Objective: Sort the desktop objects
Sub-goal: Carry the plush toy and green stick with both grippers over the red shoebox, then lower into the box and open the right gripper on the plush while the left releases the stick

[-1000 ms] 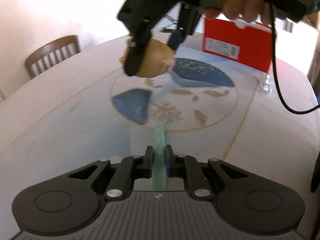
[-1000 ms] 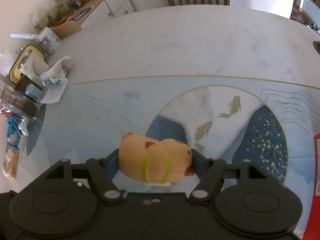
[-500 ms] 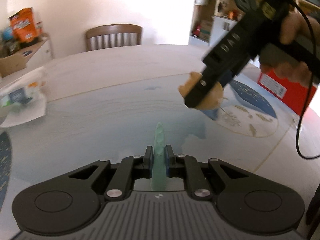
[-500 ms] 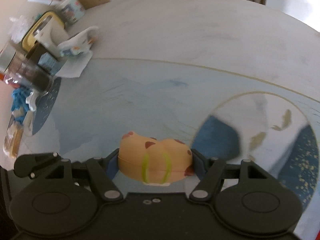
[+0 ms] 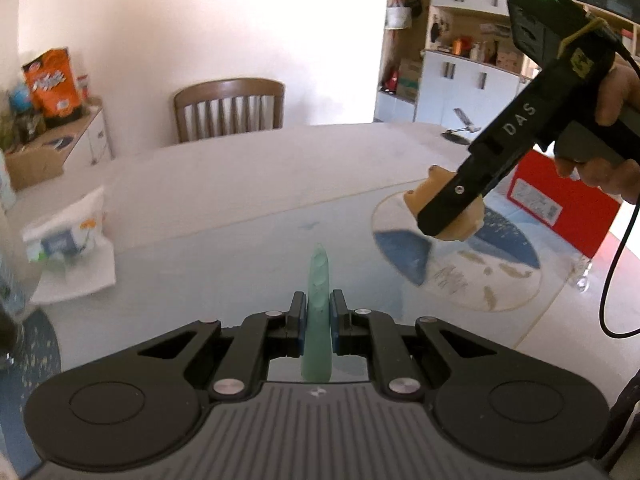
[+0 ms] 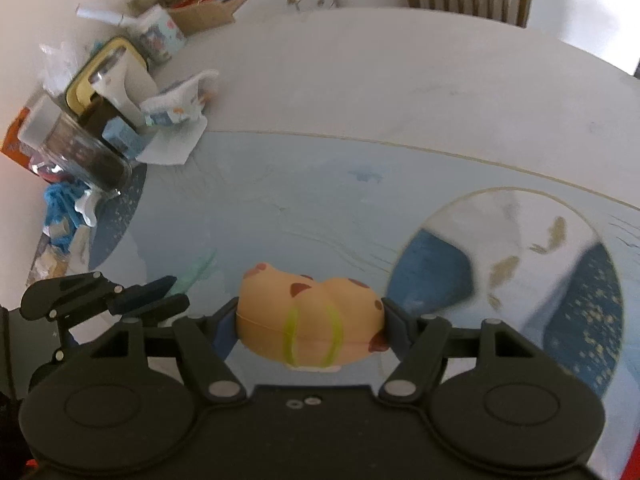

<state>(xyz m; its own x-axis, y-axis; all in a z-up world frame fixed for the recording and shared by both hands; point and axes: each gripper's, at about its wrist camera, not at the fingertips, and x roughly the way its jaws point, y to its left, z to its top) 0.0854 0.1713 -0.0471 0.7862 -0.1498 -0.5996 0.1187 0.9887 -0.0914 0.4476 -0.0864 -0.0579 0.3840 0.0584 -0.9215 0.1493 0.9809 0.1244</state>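
The left gripper (image 5: 319, 320) is closed tight on a thin pale green piece (image 5: 318, 312), which stands on edge between the pads and pokes out forward above the desk (image 5: 248, 184). The right gripper (image 6: 310, 318) stands wide, both pads pressed against the ends of a tan squishy toy (image 6: 310, 316) with brown spots and a yellow-green band; in the left wrist view that toy hangs in the air over the round blue-and-gold pattern on the desk mat (image 5: 456, 264), with a person's hand (image 5: 612, 152) on the handle. From the right wrist view the left gripper sits close by on the lower left, apart from the toy. Straight ahead of both, the pale blue mat and the white desk beyond it lie bare up to the far rim, where a wooden chair (image 5: 229, 108) stands. The left edge is crowded: a tissue pack (image 5: 64, 236), a glass jar (image 6: 80, 152) and a mug (image 6: 158, 38). A red box (image 5: 560, 204) stands at the right edge.
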